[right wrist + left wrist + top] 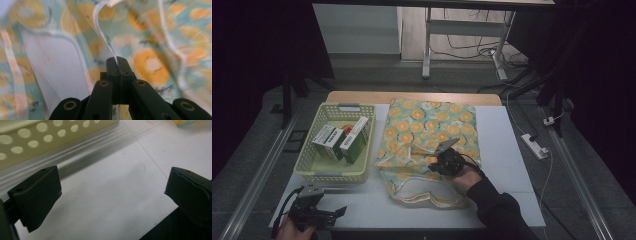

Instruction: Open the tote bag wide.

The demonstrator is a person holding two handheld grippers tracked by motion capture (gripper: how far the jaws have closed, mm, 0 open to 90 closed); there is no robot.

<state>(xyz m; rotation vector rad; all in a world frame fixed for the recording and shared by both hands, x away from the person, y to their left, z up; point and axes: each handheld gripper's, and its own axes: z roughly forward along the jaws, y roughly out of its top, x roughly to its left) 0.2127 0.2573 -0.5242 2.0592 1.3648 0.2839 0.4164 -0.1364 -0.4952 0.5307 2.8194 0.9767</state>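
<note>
Right gripper pinches the bag's rim at its near edge; the bag lies lengthwise away toward the far side. Left gripper, jaws wide and empty, rests far left, near the basket.

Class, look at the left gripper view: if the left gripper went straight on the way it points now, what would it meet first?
Probably the bare white table between its open jaws; beyond that lies the perforated wall of the yellow basket. Depth is hard to judge, so the left gripper might reach the basket first.
</note>
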